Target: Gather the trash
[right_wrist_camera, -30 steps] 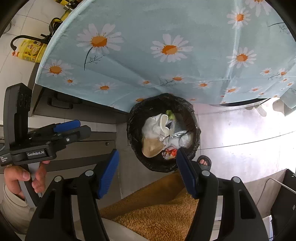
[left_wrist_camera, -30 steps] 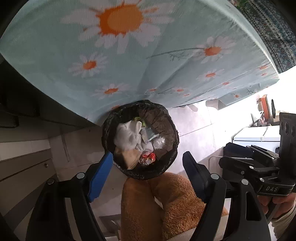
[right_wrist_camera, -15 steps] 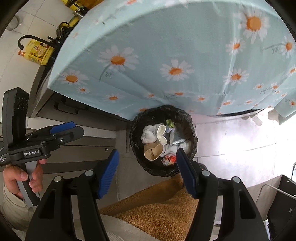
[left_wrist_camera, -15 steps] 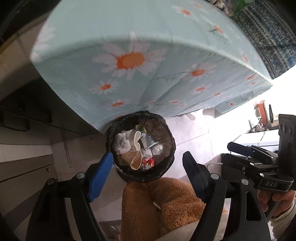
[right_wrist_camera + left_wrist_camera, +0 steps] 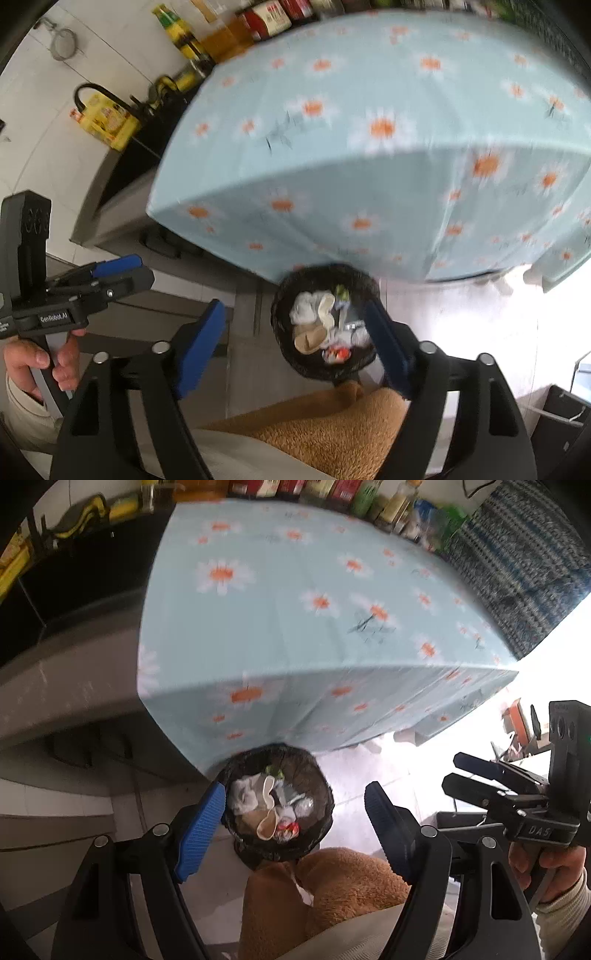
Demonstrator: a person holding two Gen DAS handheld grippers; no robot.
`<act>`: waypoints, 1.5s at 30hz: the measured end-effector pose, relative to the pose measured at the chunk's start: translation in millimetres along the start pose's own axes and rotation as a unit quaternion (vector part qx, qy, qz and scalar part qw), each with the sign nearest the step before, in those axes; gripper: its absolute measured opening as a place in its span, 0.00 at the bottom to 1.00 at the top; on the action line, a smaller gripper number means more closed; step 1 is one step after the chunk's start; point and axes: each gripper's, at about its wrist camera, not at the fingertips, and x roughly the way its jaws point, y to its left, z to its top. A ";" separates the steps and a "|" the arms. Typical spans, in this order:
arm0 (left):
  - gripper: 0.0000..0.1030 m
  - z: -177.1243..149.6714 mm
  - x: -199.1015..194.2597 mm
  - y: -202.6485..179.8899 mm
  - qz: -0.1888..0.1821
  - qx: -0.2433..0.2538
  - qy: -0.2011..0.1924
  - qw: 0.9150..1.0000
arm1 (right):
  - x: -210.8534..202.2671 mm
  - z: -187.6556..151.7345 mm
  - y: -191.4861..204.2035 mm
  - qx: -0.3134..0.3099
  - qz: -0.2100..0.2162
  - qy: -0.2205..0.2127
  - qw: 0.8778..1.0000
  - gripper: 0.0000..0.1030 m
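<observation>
The left tongs (image 5: 293,829) stand wide open with nothing between their 2 blue pads (image 5: 199,834). Directly ahead of them and below sits the black-lined trash bin (image 5: 325,794) on the pale floor (image 5: 373,771); in the left wrist view its mouth fills most of the gap between the pads, nearer the left pad, whose tip overlaps the bin's rim in the picture. Inside the bin lie crumpled white tissue (image 5: 243,795), a beige paper cup (image 5: 267,823), a small red wrapper (image 5: 290,826) and a bit of green scrap (image 5: 274,770).

The right tongs (image 5: 295,345) are also spread wide and hold nothing. From the right wrist view the same trash bin (image 5: 284,295) sits ahead and toward the right finger, whose blue pad (image 5: 386,350) crosses the bin's right edge in the picture; the left pad (image 5: 201,349) is well apart from it.

Beyond the bin, farther ahead of both tongs, is the worktop (image 5: 295,609) draped in a light blue daisy-print cloth, with the bin just beside its hanging edge. Blurred bottles (image 5: 269,16) stand along the far side. Just behind the tongs, close to the cameras, is the person's fuzzy brown clothing (image 5: 343,886). The person's right hand (image 5: 546,867) grips the handle of the right tongs off to the side, and the left hand (image 5: 40,363) grips the left handle.
</observation>
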 end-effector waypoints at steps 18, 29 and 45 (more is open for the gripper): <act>0.93 30.6 -99.2 -65.9 0.027 0.015 -0.105 0.994 | -138.8 58.1 6.7 -0.067 -0.007 -0.157 0.985 0.96; 0.93 45.8 -133.3 -125.0 0.081 -0.020 -0.155 0.984 | -197.3 90.6 -30.1 -0.093 0.017 -0.180 0.979 0.96; 0.93 55.9 -144.0 -179.6 0.120 -0.028 -0.189 0.974 | -216.3 106.3 -72.5 -0.122 0.017 -0.179 0.976 0.96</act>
